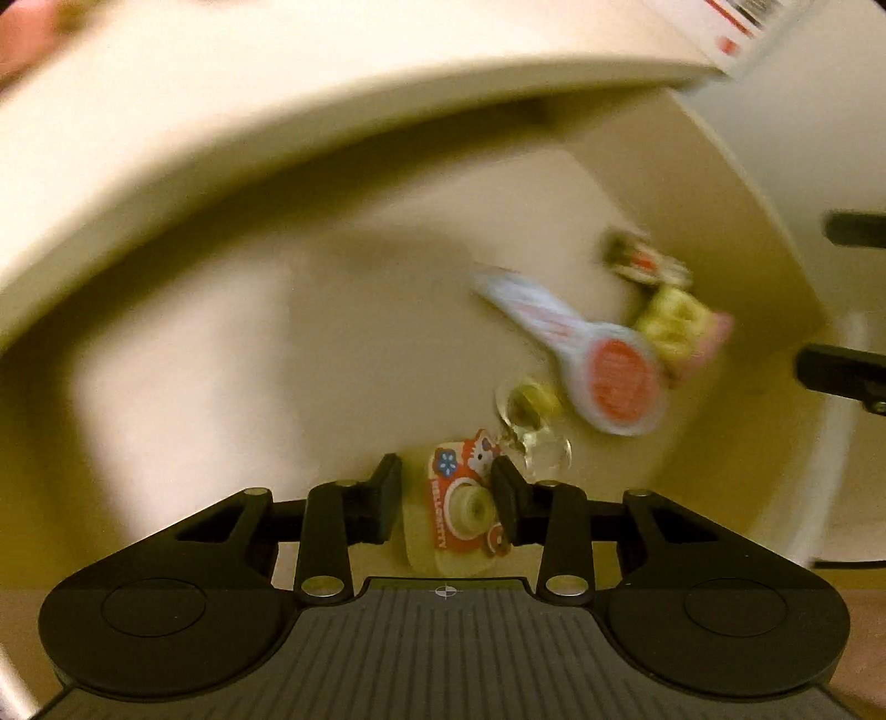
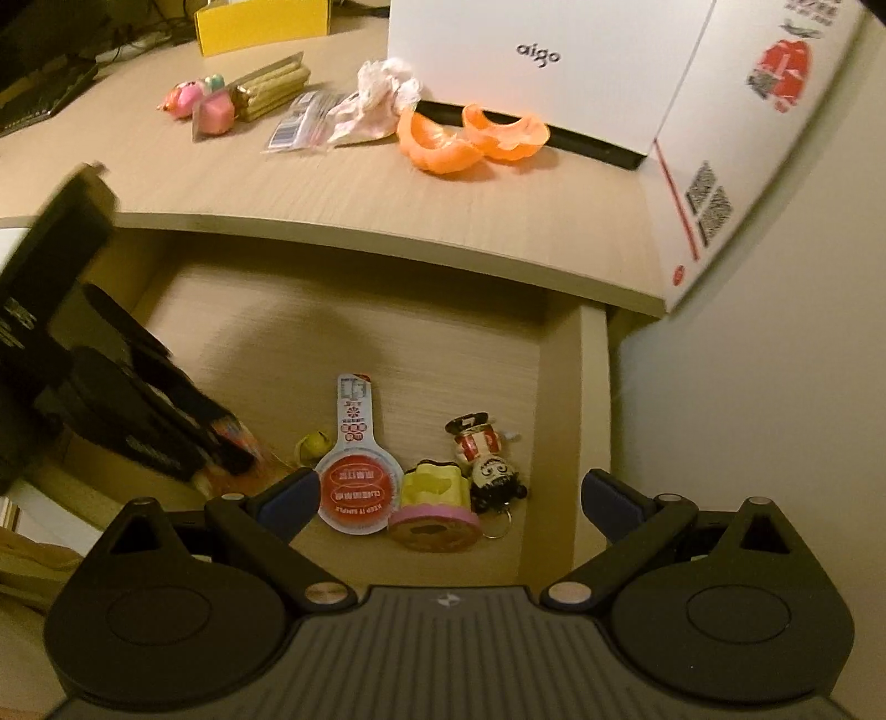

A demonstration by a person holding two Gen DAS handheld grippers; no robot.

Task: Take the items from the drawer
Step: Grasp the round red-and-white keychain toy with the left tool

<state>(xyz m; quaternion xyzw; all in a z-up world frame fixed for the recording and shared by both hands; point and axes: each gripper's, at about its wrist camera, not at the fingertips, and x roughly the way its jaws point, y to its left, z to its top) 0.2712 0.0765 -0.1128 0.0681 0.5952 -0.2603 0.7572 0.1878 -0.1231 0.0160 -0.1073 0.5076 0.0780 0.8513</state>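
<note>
The open wooden drawer [image 2: 421, 332] holds a white paddle-shaped pack with a red disc [image 2: 357, 487], a yellow and pink toy [image 2: 434, 498], a small figurine keychain [image 2: 487, 459] and a little yellow item [image 2: 311, 443]. My right gripper [image 2: 451, 493] hangs open over them, touching none. My left gripper [image 1: 446, 490] is shut on a red Hello Kitty pack [image 1: 462, 498], which stays sharp while the drawer floor [image 1: 249, 332] is blurred. The paddle pack [image 1: 609, 376] and yellow toy [image 1: 675, 327] lie beyond it. The left gripper shows as a dark blur [image 2: 111, 399] at the drawer's left.
The desk top [image 2: 332, 183] above the drawer carries orange peels [image 2: 470, 138], a white box [image 2: 537, 66], a crumpled wrapper [image 2: 376, 94], pink toys [image 2: 199, 105], a gold pack [image 2: 271, 88] and a yellow box [image 2: 260, 22]. The drawer's right wall [image 2: 592, 387] stands close to the right finger.
</note>
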